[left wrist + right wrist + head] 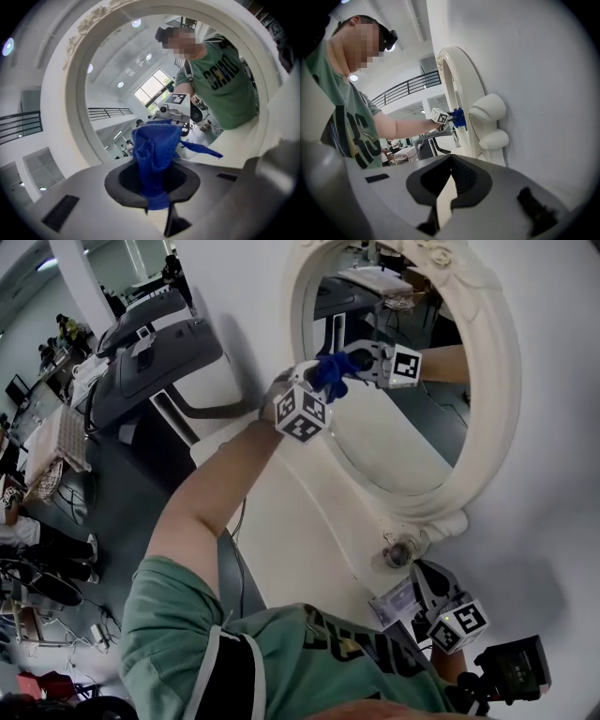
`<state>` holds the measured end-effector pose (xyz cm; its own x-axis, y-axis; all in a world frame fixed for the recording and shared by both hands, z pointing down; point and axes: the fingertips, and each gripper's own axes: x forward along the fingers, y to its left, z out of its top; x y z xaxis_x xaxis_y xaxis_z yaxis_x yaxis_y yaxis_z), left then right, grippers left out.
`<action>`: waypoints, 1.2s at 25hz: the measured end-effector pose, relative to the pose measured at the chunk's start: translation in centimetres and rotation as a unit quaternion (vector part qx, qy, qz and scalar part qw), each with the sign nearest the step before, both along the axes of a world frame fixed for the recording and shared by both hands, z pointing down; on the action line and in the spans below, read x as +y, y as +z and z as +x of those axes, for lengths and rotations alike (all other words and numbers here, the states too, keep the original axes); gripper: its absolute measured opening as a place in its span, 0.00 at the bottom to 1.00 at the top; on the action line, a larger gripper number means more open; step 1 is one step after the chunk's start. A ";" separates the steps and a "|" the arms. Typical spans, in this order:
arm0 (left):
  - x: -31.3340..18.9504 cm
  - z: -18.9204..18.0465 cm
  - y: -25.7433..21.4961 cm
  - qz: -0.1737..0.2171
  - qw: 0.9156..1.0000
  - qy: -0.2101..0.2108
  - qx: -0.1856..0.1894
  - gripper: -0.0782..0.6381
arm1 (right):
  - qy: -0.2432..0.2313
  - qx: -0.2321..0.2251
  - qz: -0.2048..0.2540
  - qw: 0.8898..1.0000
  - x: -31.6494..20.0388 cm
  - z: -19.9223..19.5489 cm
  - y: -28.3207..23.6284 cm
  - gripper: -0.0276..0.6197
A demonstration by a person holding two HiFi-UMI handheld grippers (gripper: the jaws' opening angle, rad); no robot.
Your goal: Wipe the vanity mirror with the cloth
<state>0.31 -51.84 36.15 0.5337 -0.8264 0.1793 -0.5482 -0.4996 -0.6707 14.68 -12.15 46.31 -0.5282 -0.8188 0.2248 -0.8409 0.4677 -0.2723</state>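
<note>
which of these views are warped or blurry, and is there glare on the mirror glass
Left gripper view: heavy fisheye with dark corners; the blue cloth is sharp, and the mirror reflects small bright ceiling lights without washing out. Right gripper view: the same fisheye and dark rim, with a soft foreground. Head view: milder curving, even light, soft shadows on the wall.

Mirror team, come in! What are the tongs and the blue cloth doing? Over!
Left tongs shut on blue cloth, pressed to vanity mirror glass. Right tongs shut, empty, low by the mirror's base. Nothing in the way. Over.
</note>
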 end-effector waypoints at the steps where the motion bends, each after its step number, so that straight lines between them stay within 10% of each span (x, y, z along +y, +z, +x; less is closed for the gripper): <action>1: 1.1 0.6 2.8 -0.013 1.000 0.005 -0.006 0.22 | -0.002 0.002 -0.003 1.000 0.0 -0.1 0.1 0.06; 9: 9.5 5.0 22.4 -0.139 0.986 0.054 -0.074 0.22 | 0.002 0.009 -0.022 1.000 0.6 0.0 0.7 0.06; 20: 9.5 5.2 23.5 -0.182 0.979 0.071 -0.065 0.22 | -0.002 0.009 -0.008 1.000 0.1 -0.3 -0.1 0.06; 24: 6.2 2.8 17.4 -0.162 0.985 0.053 -0.015 0.23 | 0.002 0.010 0.008 1.000 -0.2 0.0 -0.6 0.06; 30: -0.8 -2.0 -6.2 0.000 0.997 0.004 0.074 0.23 | 0.011 0.002 0.022 1.000 -0.3 1.0 -0.6 0.06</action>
